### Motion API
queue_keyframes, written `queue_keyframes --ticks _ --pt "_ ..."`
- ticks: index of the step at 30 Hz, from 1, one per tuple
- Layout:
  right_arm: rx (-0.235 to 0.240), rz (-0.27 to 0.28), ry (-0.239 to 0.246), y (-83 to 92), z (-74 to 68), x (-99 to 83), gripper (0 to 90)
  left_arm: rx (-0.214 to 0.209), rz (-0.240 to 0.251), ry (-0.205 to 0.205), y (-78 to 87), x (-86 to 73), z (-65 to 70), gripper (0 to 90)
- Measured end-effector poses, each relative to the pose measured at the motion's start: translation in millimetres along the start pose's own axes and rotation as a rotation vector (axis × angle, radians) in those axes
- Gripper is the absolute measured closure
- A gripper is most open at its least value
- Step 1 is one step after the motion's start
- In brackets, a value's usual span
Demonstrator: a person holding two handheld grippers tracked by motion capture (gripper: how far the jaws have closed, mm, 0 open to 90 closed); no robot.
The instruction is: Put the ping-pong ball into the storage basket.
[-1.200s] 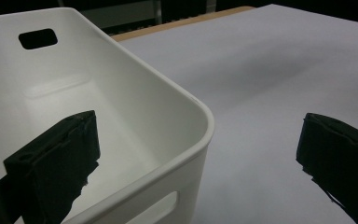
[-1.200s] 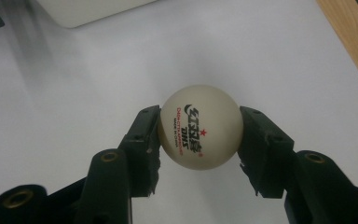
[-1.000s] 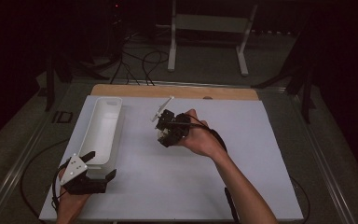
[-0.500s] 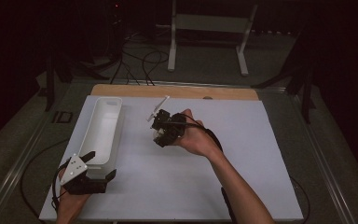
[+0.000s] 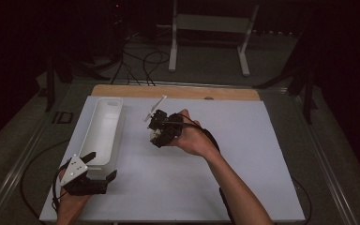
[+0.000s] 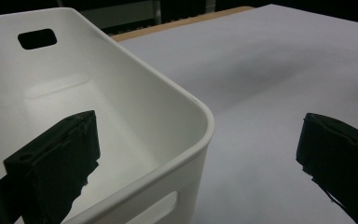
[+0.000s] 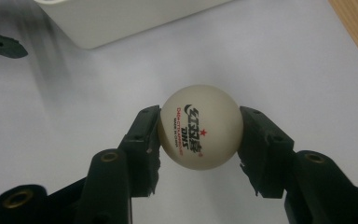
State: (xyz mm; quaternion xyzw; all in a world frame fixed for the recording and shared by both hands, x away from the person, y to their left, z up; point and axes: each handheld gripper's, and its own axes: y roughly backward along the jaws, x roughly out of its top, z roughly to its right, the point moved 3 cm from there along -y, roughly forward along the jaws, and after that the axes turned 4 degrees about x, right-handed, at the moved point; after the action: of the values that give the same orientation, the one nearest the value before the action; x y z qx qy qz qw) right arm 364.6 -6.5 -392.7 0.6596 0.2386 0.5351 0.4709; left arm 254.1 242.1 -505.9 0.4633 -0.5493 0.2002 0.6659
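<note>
Between the two black jaws of the right gripper (image 7: 199, 140) sits a small off-white table tennis ball (image 7: 199, 133) of smooth plastic, printed with a black logo, red lettering and a small red star. The jaws are clamped on its two sides, and the ball hangs clear of the sheet beneath it. From the high view, the right gripper (image 5: 161, 131) is held over the middle of the white table sheet (image 5: 243, 154), somewhat toward the far edge, with bare sheet on every side of it and the widest open stretch running toward the right edge and the near right corner.

To its left, a long white plastic bin (image 5: 101, 131) with rounded corners and handle slots lies along the left edge of the sheet, its length running from far to near. A band of bare sheet separates bin and ball.

At the near left corner, the left gripper (image 5: 98, 166) rests with its jaws apart, straddling the near right corner of the bin: in the left gripper view one jaw stands inside the bin (image 6: 121, 116) and the other outside over the sheet, neither visibly pressing on the wall. Beyond the far edge of the sheet runs a strip of bare wooden tabletop (image 5: 178, 91).
</note>
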Motion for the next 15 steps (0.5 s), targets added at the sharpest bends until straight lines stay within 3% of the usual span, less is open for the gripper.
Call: queue_keyframes --ticks 15 --pt "0.012 0.02 0.012 -4.7 -6.3 12.5 50.4 0.0 0.002 0.001 -0.2 0.0 0.0 0.1"
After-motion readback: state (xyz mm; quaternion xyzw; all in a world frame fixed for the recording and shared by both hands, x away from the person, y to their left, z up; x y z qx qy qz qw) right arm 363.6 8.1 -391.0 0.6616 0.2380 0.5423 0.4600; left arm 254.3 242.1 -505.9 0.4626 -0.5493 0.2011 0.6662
